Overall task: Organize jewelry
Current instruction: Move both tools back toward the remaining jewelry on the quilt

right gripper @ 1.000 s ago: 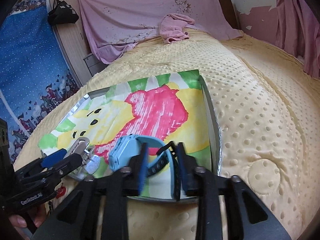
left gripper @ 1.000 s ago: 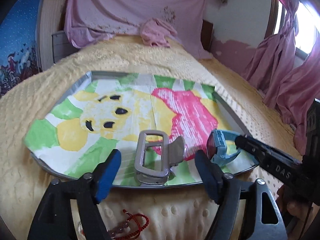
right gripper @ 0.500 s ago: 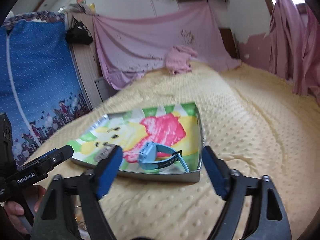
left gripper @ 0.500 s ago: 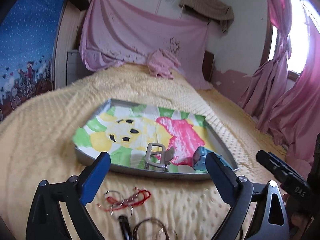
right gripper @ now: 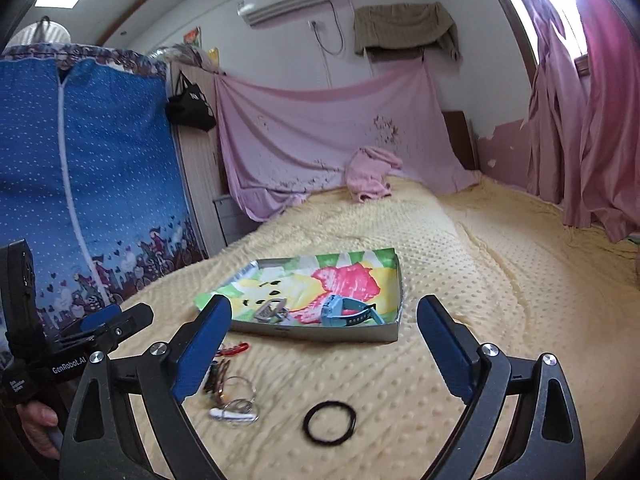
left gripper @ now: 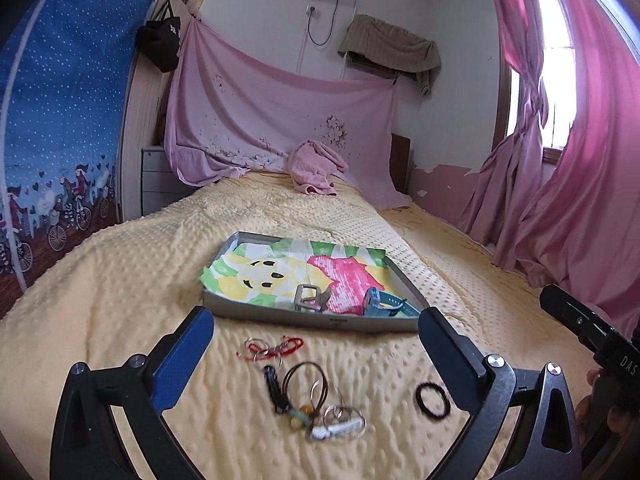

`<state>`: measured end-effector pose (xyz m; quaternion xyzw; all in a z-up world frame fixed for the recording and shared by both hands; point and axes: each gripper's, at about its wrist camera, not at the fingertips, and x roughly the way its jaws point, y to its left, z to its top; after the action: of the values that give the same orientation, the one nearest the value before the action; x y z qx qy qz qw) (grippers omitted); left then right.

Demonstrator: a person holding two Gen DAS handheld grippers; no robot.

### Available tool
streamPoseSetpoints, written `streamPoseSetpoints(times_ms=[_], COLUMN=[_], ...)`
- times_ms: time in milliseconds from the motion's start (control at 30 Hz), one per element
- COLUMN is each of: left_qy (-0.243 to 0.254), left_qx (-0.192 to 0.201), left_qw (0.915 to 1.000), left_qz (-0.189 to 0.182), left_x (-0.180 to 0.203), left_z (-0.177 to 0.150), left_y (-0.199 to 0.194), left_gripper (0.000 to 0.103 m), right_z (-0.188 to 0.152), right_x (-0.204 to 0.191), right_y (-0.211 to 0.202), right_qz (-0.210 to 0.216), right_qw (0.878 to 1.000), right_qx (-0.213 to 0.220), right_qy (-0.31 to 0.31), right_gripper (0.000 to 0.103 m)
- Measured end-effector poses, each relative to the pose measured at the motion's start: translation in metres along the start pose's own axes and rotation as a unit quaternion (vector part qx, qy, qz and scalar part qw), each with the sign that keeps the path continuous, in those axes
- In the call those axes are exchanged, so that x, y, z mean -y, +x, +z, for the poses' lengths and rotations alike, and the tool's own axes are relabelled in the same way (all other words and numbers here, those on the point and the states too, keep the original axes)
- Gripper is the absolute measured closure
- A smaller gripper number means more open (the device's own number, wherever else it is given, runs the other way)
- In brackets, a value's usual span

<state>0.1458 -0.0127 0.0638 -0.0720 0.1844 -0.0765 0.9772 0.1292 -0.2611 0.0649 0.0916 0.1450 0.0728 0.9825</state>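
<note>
A shallow grey tray (left gripper: 304, 316) lined with a cartoon drawing lies on the yellow bedspread; it also shows in the right wrist view (right gripper: 332, 332). In it lie a silver clasp (left gripper: 309, 298) and a blue watch (left gripper: 380, 302), also seen in the right wrist view (right gripper: 344, 311). In front of the tray lie a red string bracelet (left gripper: 272, 347), a brown cord necklace with rings (left gripper: 308, 392) and a black hair tie (left gripper: 432, 398), the hair tie also in the right wrist view (right gripper: 329, 422). My left gripper (left gripper: 316, 360) and right gripper (right gripper: 324, 348) are open, empty, held above the loose pieces.
The dotted yellow bedspread (left gripper: 120, 280) covers the whole bed. A pink cloth bundle (left gripper: 316, 168) lies at the far end under a hanging pink sheet. Pink curtains (left gripper: 560, 180) hang on the right, a blue wardrobe cover (right gripper: 80, 180) on the left.
My right gripper let go of the blue watch in the tray and opened. Both grippers pulled back and up from the tray, so the loose jewelry in front now shows.
</note>
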Motion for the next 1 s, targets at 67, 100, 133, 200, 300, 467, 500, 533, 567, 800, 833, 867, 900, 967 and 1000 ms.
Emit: streamPoseSetpoints(times_ms=[67,100,133,200,300,467,500,533,567,800,833,867,900,967,1000], left_qy=[0.004,0.005,0.007,0.011,0.015,0.018,0.019,0.020,0.021,0.030,0.033,0.035,0.038,0.044,0.046], left_qx=[-0.001,-0.003,-0.006,-0.013,-0.029,-0.057,-0.061,-0.067,-0.071,-0.085,-0.086,-0.087,-0.089,-0.097,-0.101], left_qw=[1.0000,1.0000,0.9999,0.9998,0.9993,0.9980,0.9978,0.9974,0.9972,0.9959,0.9957,0.9955,0.9952,0.9940,0.9935], left_qz=[0.002,0.004,0.007,0.013,0.021,0.021,0.020,0.017,0.015,-0.008,-0.011,-0.013,-0.016,-0.022,-0.025], left_x=[-0.002,-0.004,-0.006,-0.010,-0.016,-0.025,-0.025,-0.026,-0.026,-0.023,-0.023,-0.022,-0.021,-0.019,-0.018], left_z=[-0.006,-0.009,-0.014,-0.020,-0.032,-0.051,-0.054,-0.058,-0.061,-0.071,-0.071,-0.071,-0.070,-0.071,-0.071], left_y=[-0.007,-0.009,-0.010,-0.009,-0.004,0.008,0.009,0.012,0.014,0.024,0.026,0.028,0.030,0.035,0.039], left_gripper=[0.000,0.000,0.000,0.000,0.000,0.000,0.000,0.000,0.000,0.000,0.001,0.004,0.006,0.016,0.018], right_z=[-0.007,-0.011,-0.015,-0.021,-0.032,-0.051,-0.054,-0.057,-0.061,-0.075,-0.077,-0.079,-0.081,-0.085,-0.086], right_x=[-0.001,-0.002,-0.001,-0.002,0.001,0.006,0.005,0.006,0.006,0.004,0.005,0.005,0.004,0.003,0.002], right_y=[-0.007,-0.010,-0.011,-0.011,-0.004,0.012,0.016,0.019,0.022,0.042,0.046,0.050,0.052,0.060,0.063], right_qz=[0.000,0.000,0.001,-0.001,-0.003,-0.004,-0.003,-0.003,-0.003,0.003,0.005,0.006,0.006,0.010,0.011], right_qw=[1.000,1.000,1.000,1.000,1.000,0.998,0.998,0.997,0.997,0.993,0.992,0.991,0.990,0.988,0.987], right_qx=[0.004,0.003,-0.002,-0.011,-0.027,-0.057,-0.064,-0.070,-0.078,-0.119,-0.127,-0.134,-0.139,-0.155,-0.161], right_qy=[-0.007,-0.009,-0.010,-0.013,-0.014,-0.021,-0.023,-0.025,-0.027,-0.023,-0.021,-0.020,-0.020,-0.021,-0.021], right_gripper=[0.012,0.012,0.012,0.012,0.012,0.012,0.012,0.012,0.012,0.012,0.012,0.012,0.016,0.029,0.035])
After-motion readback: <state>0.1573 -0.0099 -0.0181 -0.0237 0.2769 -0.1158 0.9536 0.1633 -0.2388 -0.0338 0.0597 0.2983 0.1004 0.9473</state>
